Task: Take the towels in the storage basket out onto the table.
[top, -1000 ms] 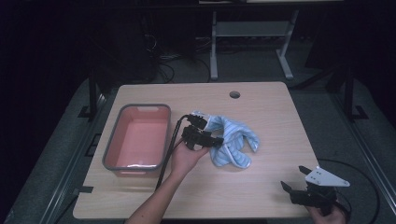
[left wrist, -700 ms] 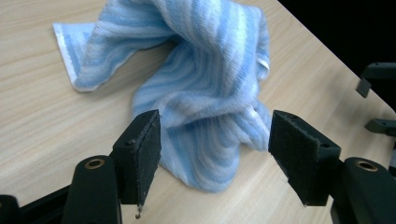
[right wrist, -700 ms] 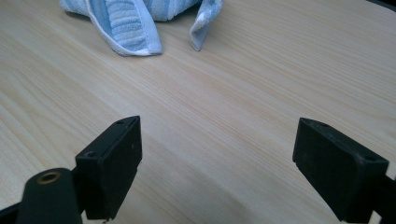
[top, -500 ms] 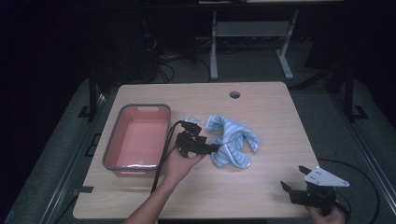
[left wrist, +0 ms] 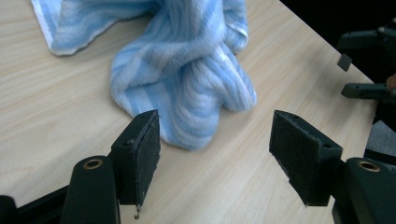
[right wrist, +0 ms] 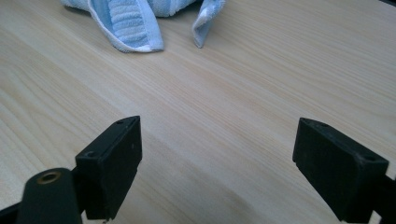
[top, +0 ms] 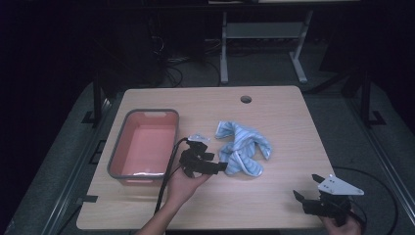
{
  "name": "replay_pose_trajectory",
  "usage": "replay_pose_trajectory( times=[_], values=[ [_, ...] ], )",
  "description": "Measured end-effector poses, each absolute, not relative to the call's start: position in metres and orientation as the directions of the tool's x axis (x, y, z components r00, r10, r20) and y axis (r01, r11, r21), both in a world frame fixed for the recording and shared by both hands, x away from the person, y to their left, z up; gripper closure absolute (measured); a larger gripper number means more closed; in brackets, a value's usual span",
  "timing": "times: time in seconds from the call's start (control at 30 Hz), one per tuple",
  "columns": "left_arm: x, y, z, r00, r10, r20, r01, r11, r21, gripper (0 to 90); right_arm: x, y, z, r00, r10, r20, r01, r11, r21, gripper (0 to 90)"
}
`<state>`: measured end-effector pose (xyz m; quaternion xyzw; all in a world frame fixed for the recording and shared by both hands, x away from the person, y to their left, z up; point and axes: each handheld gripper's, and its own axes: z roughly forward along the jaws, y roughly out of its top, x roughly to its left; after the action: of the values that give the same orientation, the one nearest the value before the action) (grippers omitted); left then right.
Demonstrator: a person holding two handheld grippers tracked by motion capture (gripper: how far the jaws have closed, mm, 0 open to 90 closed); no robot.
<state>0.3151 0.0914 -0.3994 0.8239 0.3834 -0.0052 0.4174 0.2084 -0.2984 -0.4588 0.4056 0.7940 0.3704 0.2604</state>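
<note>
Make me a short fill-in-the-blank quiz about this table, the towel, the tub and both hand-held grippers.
1. The towel is striped white and ____.
2. The pink tub lies to the ____ of the towel in the high view.
3. The left hand-held gripper has its jaws ____.
4. The right hand-held gripper is near the table's ____ front corner.

Missing words: blue; left; open; right

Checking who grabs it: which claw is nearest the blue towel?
The left claw, open right beside the towel; the right claw sits at the table's near corner.

On the table (top: pixel 274 112), the tub (top: pixel 143 144) lies toward the left edge and the crumpled towel (top: pixel 243 148) mid-table. The left hand-held gripper (top: pixel 215 166) sits between them; the right hand-held gripper (top: pixel 306 188) is at the near right corner.
</note>
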Motion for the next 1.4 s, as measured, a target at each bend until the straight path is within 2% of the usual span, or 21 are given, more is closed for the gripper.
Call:
replay_pose_trajectory(
  times=[1.13, 1.4],
  values=[
    [0.268, 0.106, -0.432, 0.719, 0.588, -0.371, 0.633, -0.333, 0.699, 31.7, 0.208, -0.298, -0.461, -0.535, 0.837, -0.116, 0.458, 0.402, 0.793, 15.1],
    [0.261, 0.107, -0.439, 0.728, 0.592, -0.346, 0.619, -0.349, 0.704, 31.7, 0.207, -0.297, -0.462, -0.534, 0.837, -0.119, 0.46, 0.406, 0.79, 15.1]
  ],
)
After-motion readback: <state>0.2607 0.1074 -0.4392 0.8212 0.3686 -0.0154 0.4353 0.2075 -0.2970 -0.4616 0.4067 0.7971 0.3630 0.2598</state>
